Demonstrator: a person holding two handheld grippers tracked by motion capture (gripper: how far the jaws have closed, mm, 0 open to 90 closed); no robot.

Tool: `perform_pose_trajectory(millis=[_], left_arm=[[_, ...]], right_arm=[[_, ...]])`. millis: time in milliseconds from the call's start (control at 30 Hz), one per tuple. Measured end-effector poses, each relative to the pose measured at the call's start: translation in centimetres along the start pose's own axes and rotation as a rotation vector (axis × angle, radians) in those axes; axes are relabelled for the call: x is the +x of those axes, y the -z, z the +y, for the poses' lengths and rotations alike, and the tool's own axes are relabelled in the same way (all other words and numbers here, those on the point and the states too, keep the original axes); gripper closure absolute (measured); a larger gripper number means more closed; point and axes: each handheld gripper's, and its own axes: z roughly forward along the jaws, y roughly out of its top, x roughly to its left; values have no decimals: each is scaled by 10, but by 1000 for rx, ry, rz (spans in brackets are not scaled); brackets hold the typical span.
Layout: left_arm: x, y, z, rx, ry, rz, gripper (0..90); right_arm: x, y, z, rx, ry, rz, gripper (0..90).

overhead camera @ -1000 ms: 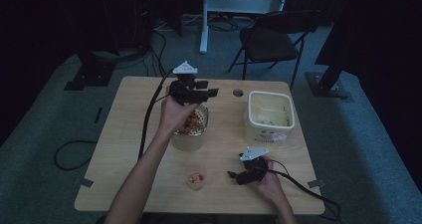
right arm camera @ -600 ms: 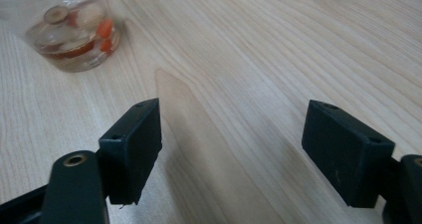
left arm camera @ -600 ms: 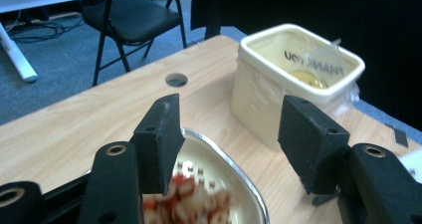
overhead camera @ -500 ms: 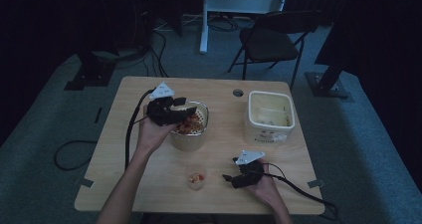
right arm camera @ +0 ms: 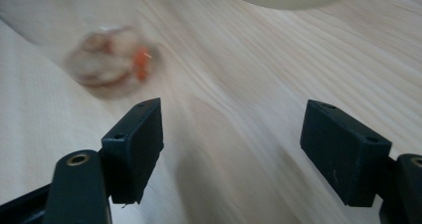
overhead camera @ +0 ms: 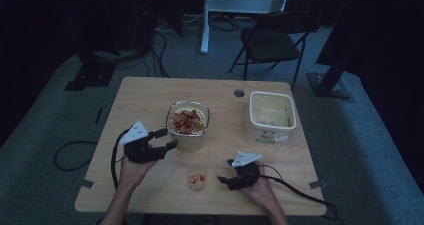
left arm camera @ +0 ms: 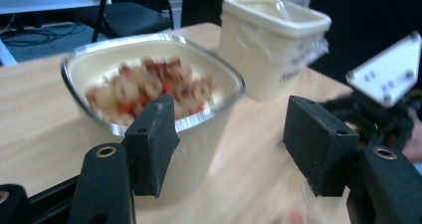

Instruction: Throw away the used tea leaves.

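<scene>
Nearest, the small cup (overhead camera: pixel 197 178) with a few red and pale pieces stands on the table (overhead camera: pixel 140 97) between both hands. The right gripper (overhead camera: pixel 223 179) lies just right of it, jaws apart and closing on nothing (likely about to take it). The left gripper (overhead camera: pixel 167 139), released, sits beside the metal-rimmed bowl (overhead camera: pixel 188 121) of chopped food. Far right stands a nearly empty cream tub (overhead camera: pixel 271 116).

A dim lab or studio-like recording room: a plain wooden desk (overhead camera: pixel 150 100) stands on grey carpet (overhead camera: pixel 45 130), with loose cables (overhead camera: pixel 150 55) trailing across the floor, dark equipment stands (overhead camera: pixel 92 70) around it, and a black folding chair (overhead camera: pixel 272 40) behind.
</scene>
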Motion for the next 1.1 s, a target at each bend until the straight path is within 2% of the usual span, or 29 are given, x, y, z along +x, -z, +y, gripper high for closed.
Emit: perform_pose_trajectory(millis=[133, 233, 300, 367, 467, 567, 700, 867, 1067, 1100], left_arm=[[-3, 10, -24, 5, 9, -10, 376], [-6, 12, -36, 19, -5, -21, 377], [-9, 12, -43, 28, -17, -47, 375], [-14, 11, -49, 57, -47, -57, 358], [-21, 9, -57, 106, -61, -36, 358], [-27, 6, -66, 127, -71, -66, 358], [-33, 0, -71, 139, -72, -117, 353], [-45, -11, -72, 144, -99, -178, 329], [-55, -34, -72, 164, -133, -217, 304], [-55, -34, -72, 164, -133, -217, 304]], right_arm=[[9, -8, 5, 4, 14, 25, 244], [14, -13, 7, 18, 22, 37, 244], [16, -17, 8, 22, 15, 43, 244], [18, -21, 9, 21, 17, 56, 245], [22, -26, 12, 33, 24, 62, 245], [24, -29, 12, 38, 24, 59, 248], [24, -29, 12, 38, 11, 55, 252], [23, -29, 13, 28, -6, 57, 254], [22, -29, 13, 33, -1, 53, 253], [22, -29, 13, 33, -1, 53, 253]])
